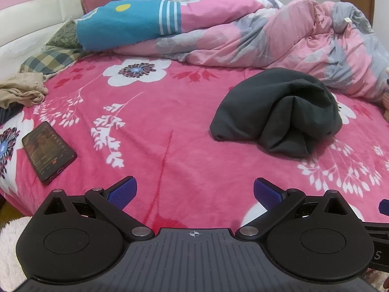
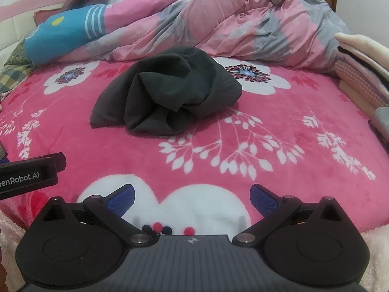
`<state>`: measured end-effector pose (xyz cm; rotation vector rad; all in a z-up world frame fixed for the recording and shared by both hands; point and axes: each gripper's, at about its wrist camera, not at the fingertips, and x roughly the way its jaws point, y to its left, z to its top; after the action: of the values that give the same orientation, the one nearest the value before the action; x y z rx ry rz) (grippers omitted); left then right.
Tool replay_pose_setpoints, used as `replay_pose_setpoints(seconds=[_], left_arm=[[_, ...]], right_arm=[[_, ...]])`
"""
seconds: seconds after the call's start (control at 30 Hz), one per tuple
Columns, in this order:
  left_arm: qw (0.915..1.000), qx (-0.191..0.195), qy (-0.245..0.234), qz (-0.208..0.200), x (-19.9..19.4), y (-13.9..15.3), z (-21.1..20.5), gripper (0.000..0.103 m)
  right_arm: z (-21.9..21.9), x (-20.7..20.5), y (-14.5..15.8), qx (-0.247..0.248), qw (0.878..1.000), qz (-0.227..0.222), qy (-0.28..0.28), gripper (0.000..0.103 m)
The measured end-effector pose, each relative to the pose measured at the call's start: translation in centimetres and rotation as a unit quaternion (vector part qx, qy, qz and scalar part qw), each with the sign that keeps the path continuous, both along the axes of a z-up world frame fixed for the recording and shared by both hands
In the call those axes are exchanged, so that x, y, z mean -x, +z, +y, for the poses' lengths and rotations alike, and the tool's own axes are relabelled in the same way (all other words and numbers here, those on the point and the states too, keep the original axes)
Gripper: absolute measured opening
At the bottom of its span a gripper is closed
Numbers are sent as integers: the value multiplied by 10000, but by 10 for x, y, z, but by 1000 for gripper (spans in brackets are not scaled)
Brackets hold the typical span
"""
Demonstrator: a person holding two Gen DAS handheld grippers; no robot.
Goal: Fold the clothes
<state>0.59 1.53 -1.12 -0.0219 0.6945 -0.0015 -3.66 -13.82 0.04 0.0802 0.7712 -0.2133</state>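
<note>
A dark grey garment (image 1: 277,112) lies crumpled in a heap on the pink floral bedspread (image 1: 170,126), ahead and to the right in the left wrist view. In the right wrist view the same garment (image 2: 167,92) sits ahead, slightly left of centre. My left gripper (image 1: 195,191) is open near the bed's front edge, well short of the garment, with nothing between its blue pads. My right gripper (image 2: 192,196) is also open and empty over the bedspread (image 2: 267,126). The body of the left gripper (image 2: 29,172) shows at the left edge of the right wrist view.
A phone (image 1: 48,152) lies on the bed at the left. A beige garment (image 1: 22,92) sits at the far left. A rumpled pink and grey quilt (image 1: 255,34) fills the back of the bed. Stacked folded clothes (image 2: 364,73) rest at the right edge.
</note>
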Motion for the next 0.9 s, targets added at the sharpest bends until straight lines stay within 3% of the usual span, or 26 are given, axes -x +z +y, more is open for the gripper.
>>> replay_pose_setpoints(seconds=[0.9], left_arm=[[10000,18,1,21,-3,-2,-2,103]], right_arm=[[-5,-1,-1,-21,10000,-35,-48,103]])
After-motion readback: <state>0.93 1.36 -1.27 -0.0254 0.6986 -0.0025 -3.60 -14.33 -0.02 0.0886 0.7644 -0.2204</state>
